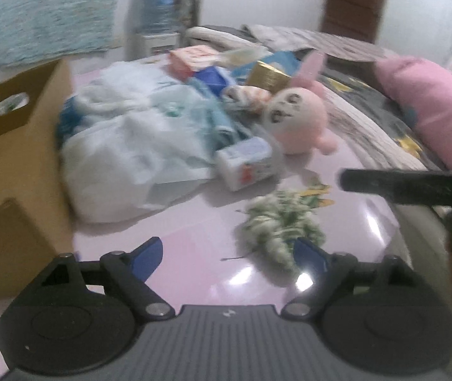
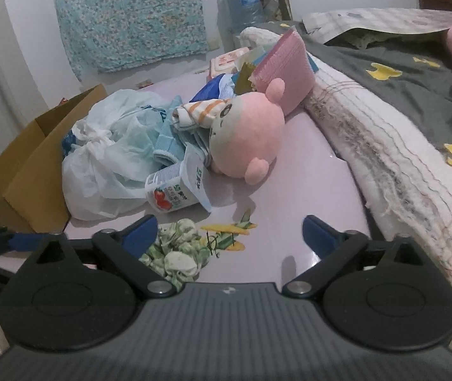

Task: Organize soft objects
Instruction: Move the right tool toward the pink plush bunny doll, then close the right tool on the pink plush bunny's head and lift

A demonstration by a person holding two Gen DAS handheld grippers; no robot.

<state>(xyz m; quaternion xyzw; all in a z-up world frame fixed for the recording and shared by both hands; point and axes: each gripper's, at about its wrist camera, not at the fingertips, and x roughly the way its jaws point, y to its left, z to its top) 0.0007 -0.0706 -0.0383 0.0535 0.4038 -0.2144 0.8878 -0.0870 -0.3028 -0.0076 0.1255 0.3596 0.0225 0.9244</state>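
Observation:
A pink and white plush toy [image 1: 299,117] lies on the pale pink floor [image 1: 194,241] among clutter; it also shows in the right wrist view [image 2: 245,136]. A green and white crumpled soft thing [image 1: 281,225] lies just ahead of my left gripper [image 1: 230,255], touching its right fingertip; it also shows in the right wrist view [image 2: 178,254]. My left gripper is open and empty. My right gripper [image 2: 229,233] is open and empty, with the green thing by its left fingertip. A striped cloth [image 2: 200,112] and blue cloths [image 2: 167,146] lie by the plush.
A cardboard box [image 1: 19,146] stands at the left, also in the right wrist view [image 2: 26,165]. White plastic bags [image 2: 108,155], a small carton [image 2: 178,187] and packets [image 2: 283,70] lie mid-floor. A mattress with blankets [image 2: 400,133] runs along the right.

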